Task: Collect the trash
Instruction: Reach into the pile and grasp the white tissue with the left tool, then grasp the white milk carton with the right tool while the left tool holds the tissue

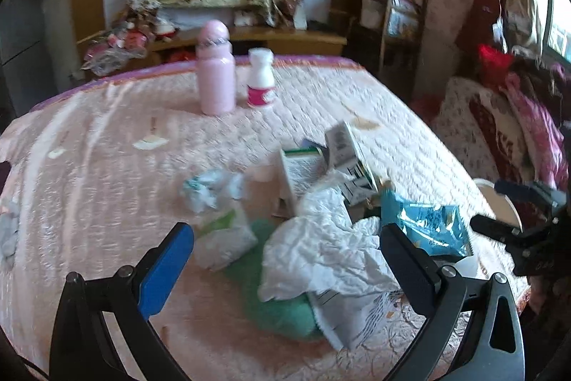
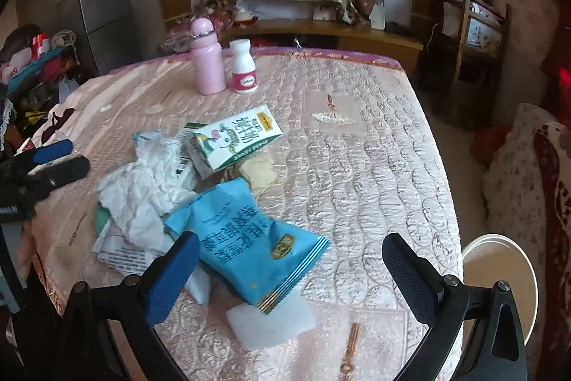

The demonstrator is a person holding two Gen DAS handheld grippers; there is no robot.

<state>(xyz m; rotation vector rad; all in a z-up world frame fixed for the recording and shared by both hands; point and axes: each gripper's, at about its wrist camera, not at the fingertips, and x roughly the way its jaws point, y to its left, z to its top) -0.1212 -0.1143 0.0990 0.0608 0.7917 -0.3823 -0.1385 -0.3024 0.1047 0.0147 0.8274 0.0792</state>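
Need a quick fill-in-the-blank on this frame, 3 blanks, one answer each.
1. Both sets of tongs, left and right, are ____ and hold nothing.
2. The small white bottle stands upright beside a taller ____ bottle.
3. The crinkly snack bag nearest the right tongs is ____ in colour.

Missing words: open; pink; blue

The left gripper (image 1: 285, 259) and the right gripper (image 2: 291, 268) both hang wide open, side by side, holding nothing.
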